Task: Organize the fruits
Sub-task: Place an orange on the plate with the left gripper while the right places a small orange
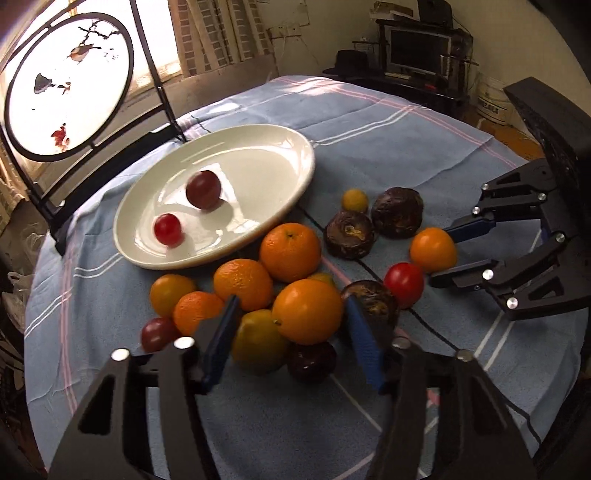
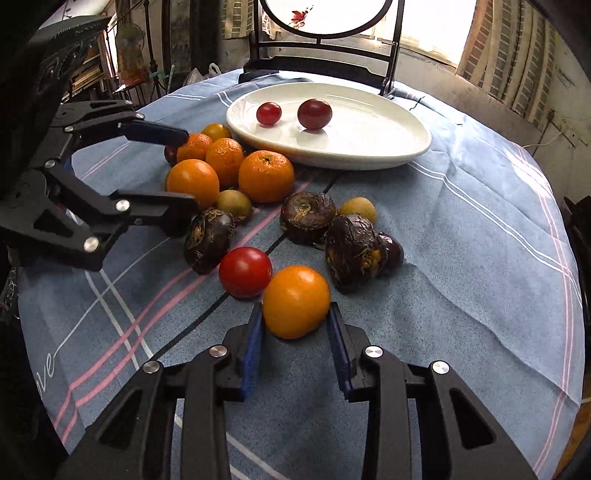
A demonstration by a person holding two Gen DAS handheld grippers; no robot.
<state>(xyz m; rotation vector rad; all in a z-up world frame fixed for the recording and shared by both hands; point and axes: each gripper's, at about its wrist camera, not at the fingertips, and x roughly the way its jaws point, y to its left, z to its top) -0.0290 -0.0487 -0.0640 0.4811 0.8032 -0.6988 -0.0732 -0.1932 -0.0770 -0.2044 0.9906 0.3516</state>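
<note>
A white plate (image 1: 280,147) (image 2: 388,147) holds two dark red tomatoes (image 1: 203,190) (image 2: 314,113). Oranges (image 1: 290,252), yellow, red and purple tomatoes and dark wrinkled fruits (image 2: 308,218) lie on the blue cloth in front of it. My left gripper (image 1: 291,314) (image 2: 190,170) is open, its fingers on either side of an orange (image 1: 308,312) (image 2: 192,183). My right gripper (image 2: 295,314) (image 1: 441,254) is open around an orange tomato (image 2: 296,301) (image 1: 433,249); its fingers stand beside it. A red tomato (image 2: 245,271) lies just left of it.
A black-framed round screen (image 1: 70,85) (image 2: 325,22) stands on the table behind the plate. The round table's edge (image 2: 569,295) curves off at right. Shelves and a monitor (image 1: 417,48) stand beyond the table.
</note>
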